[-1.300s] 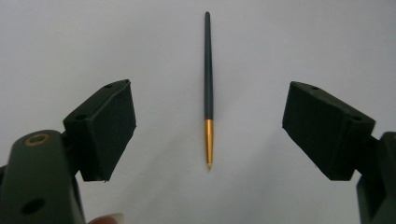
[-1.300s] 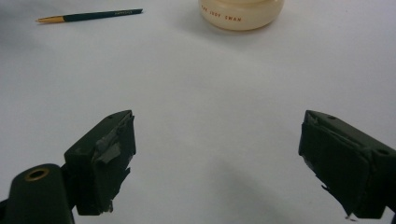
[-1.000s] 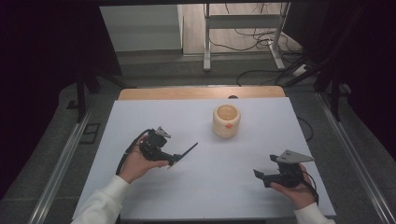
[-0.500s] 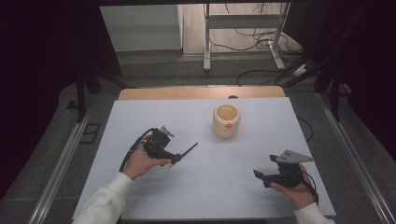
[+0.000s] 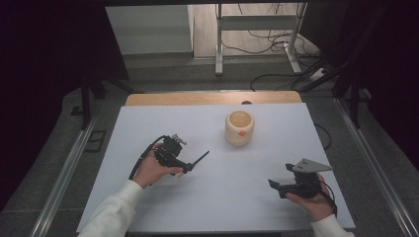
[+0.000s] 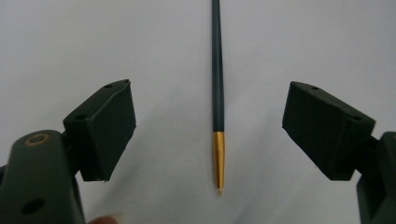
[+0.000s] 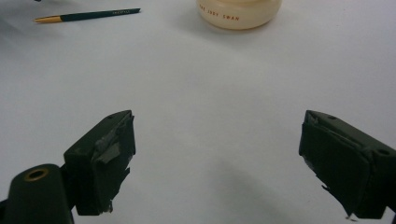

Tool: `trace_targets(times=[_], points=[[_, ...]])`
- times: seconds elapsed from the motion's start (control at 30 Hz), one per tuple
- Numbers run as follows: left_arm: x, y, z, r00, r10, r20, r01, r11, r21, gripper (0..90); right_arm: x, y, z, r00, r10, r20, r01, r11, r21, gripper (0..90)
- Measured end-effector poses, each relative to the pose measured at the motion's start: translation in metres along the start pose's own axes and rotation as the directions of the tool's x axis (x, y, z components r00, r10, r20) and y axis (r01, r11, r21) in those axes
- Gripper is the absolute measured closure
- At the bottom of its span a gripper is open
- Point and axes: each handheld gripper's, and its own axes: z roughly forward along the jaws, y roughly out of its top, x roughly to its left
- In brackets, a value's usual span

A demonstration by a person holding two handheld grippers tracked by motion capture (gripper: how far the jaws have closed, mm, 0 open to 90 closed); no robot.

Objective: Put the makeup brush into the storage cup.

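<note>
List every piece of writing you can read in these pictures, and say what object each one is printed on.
"JOEY SWAN", preceded by a cut-off word ending in "E": red print on the cream cup, in the right gripper view.
Pale print on the dark pen: too small to read.

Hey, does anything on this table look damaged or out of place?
Only the right tool: the covering on its pads looks torn and ragged. The pencil and cup look fine.
</note>
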Motion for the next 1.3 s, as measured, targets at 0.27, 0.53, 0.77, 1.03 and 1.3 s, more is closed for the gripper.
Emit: trace_targets(times=[0.27, 0.53, 0.77, 1.03, 1.3], points=[[-0.001, 0.001, 0.007, 0.9999, 0.014, 0.006, -0.014, 0.9997, 0.022, 19.8, 0.000, 0.000, 0.000, 1.0000, 0.004, 0.000, -0.004, 1.000, 0.000, 11.1], [-0.005, 0.002, 0.015, 0.9980, 0.063, 0.002, -0.063, 0.9968, 0.050, 22.2, -0.001, 0.000, 0.001, 1.0000, 0.006, -0.002, -0.006, 1.000, 0.004, 11.0], [-0.008, 0.002, 0.021, 0.9964, 0.084, -0.011, -0.083, 0.9928, 0.087, 25.6, 0.000, 0.000, 0.000, 1.0000, 0.009, -0.001, -0.009, 1.000, 0.006, 11.0], [-0.008, 0.002, 0.027, 0.9960, 0.090, 0.007, -0.090, 0.9893, 0.115, 40.3, -0.001, 0.000, 0.000, 0.9999, 0.012, -0.003, -0.012, 1.000, 0.004, 11.0], [-0.007, 0.002, 0.027, 0.9947, 0.098, -0.029, -0.094, 0.9884, 0.119, 51.6, -0.001, 0.000, 0.000, 0.9999, 0.011, -0.002, -0.011, 1.000, 0.002, 11.0]])
